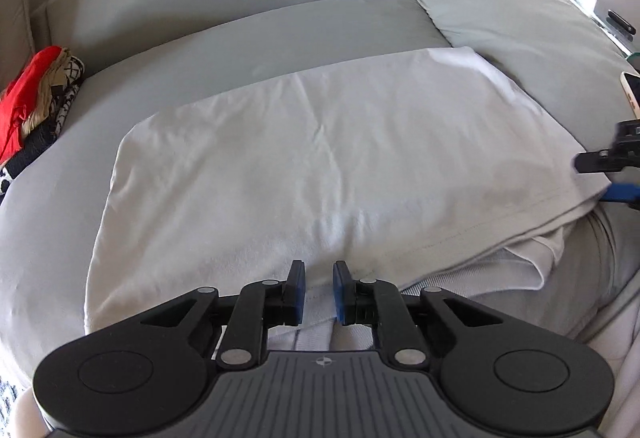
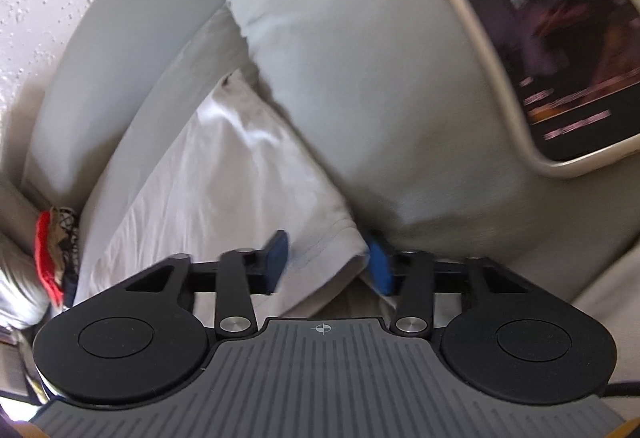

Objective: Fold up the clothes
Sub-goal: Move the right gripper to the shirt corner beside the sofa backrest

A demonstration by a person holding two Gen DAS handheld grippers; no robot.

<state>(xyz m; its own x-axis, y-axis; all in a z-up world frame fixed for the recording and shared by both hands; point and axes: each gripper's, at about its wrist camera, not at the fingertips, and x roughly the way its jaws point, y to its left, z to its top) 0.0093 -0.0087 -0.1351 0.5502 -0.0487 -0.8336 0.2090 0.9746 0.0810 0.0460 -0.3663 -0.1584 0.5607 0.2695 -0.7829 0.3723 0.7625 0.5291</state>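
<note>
The left gripper (image 1: 319,292) sat nearest the lens, its blue pads (image 1: 298,294) standing a narrow gap apart with white fabric lying in and below that gap; whether the pads pinched the cloth could not be told from this view. The position placed the jaws at the near edge of the white T-shirt (image 1: 320,158), which lay spread flat across the grey sofa seat (image 1: 240,38), apparently so that the near edge could be lifted and carried over for a fold. The right gripper (image 2: 327,262) straddled a hemmed corner of the same garment, with the pads visibly apart on either side of the cloth and not pressing on it; the picture was motion-blurred there. Taking one edge at two separated points would, as a judgement, keep the fabric taut and the fold line straight. Outward from the jaws, a grey cushion (image 2: 380,78) bordered the garment on the right, and a phone (image 2: 560,38) rested on that cushion. A pile of clothes (image 1: 36,98), red and patterned, lay well apart at the far left of the seat, presumably awaiting or past folding.
</note>
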